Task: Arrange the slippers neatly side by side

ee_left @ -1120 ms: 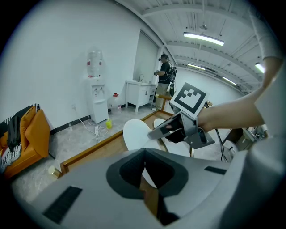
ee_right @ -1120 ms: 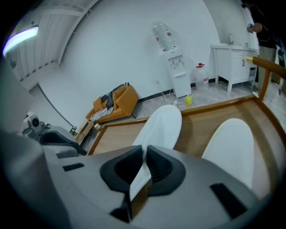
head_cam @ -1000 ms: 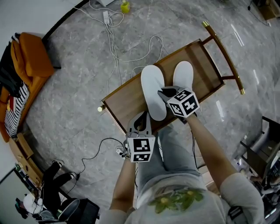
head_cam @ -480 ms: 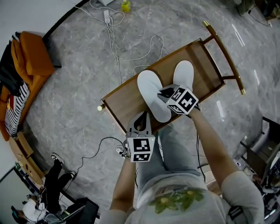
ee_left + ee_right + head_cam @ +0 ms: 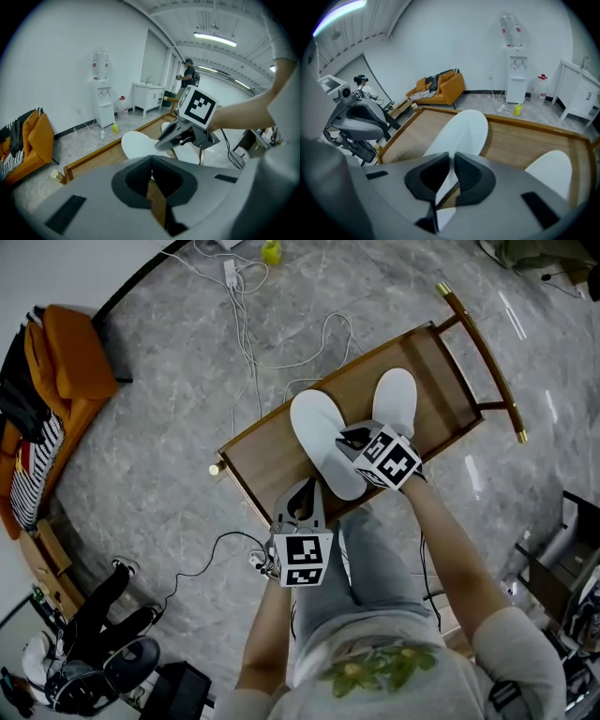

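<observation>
The right claw (image 5: 349, 439) is clamped on the rear edge of one white slipper (image 5: 322, 437), which lies slanted at the middle of the worktop (image 5: 267, 456). The second slipper (image 5: 396, 397) lies just beside it, toward the right end. The left claw (image 5: 305, 493), closed and empty, hangs over the near edge.

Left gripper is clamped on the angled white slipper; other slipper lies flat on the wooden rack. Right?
No: the right gripper is clamped on the angled white slipper, per the right gripper view. The other slipper does lie flat on the wooden rack.
</observation>
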Available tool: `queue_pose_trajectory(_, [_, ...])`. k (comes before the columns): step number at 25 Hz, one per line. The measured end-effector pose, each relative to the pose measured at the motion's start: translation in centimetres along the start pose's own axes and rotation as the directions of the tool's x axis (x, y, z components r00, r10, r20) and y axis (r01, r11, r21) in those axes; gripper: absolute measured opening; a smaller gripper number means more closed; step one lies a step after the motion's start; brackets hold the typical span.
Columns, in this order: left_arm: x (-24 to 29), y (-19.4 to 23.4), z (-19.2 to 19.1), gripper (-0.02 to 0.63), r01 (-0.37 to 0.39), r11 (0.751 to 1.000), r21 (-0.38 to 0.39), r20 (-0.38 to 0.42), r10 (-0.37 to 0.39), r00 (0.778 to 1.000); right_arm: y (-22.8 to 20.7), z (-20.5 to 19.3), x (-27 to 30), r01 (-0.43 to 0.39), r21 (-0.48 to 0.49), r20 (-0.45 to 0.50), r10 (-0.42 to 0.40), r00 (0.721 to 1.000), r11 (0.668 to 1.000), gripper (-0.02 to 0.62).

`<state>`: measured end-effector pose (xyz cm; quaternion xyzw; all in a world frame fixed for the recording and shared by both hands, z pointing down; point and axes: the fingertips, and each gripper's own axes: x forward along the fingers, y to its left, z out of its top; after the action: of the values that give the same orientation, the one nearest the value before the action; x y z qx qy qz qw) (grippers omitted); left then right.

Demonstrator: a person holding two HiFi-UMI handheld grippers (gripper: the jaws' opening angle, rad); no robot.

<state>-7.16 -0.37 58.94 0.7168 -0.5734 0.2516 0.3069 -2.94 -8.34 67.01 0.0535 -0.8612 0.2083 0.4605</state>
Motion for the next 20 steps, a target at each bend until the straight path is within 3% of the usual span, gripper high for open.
queue_pose_trajectory(4, [0.0,0.0,-0.2,0.017,0.0,1.0,0.003,0.001,0.0,1.0,-0.1,0.1,-0.1,0.017,0.026,0.022,-0.018,1.0,1.0,0.057])
queue_pose_trajectory(9, [-0.2,-0.3,-0.1,0.016,0.005,1.0,0.005,-0.001,-0.005,1.0,-0.1,0.2,-0.4,0.032,0.042,0.05,-0.034,0.998,0.999,0.132])
queue_pose_trajectory(20, [-2.1,0.1,3.0,0.016,-0.004,1.0,0.009,0.064,0.004,0.998,0.3,3.7,-7.1,0.056,0.202,0.279,-0.112,0.954,0.978,0.149])
